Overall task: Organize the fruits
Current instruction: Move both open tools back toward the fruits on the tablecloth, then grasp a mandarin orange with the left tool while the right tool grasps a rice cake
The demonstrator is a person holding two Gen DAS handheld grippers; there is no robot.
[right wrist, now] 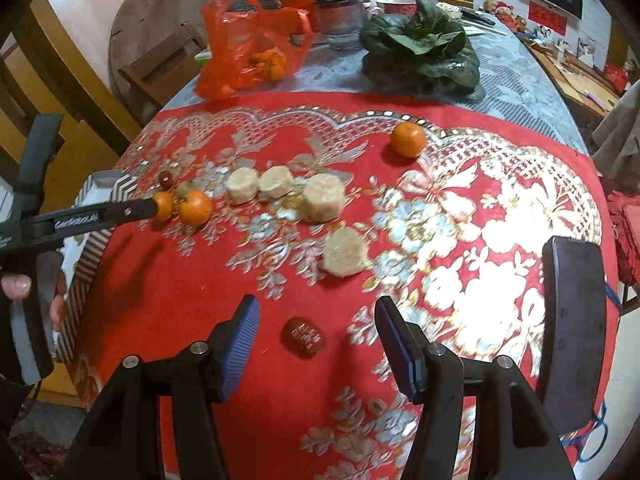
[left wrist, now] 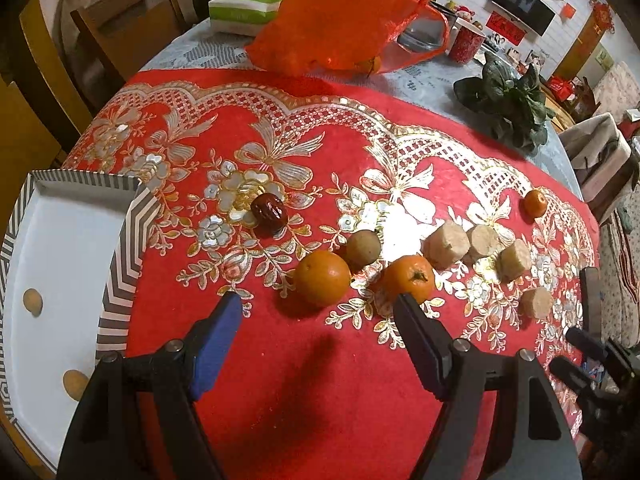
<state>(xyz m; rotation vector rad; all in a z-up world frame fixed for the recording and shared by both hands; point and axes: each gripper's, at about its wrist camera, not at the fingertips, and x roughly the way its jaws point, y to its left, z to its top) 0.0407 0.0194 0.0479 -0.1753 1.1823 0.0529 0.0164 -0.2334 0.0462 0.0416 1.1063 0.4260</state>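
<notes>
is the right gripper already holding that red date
No, the right gripper stands open with the red date lying on the red cloth between its fingers, untouched by either pad.

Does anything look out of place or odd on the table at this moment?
Only one orange sits alone near the cloth's far edge, apart from the fruit cluster. Nothing looks spilled or damaged.

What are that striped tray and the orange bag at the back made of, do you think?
The striped tray looks like thin matte cardboard: printed chevron walls, folded corners, a plain white inside. The orange bag looks like thin glossy plastic film: it is crinkled and translucent, with fruit showing through it in the right wrist view.
</notes>
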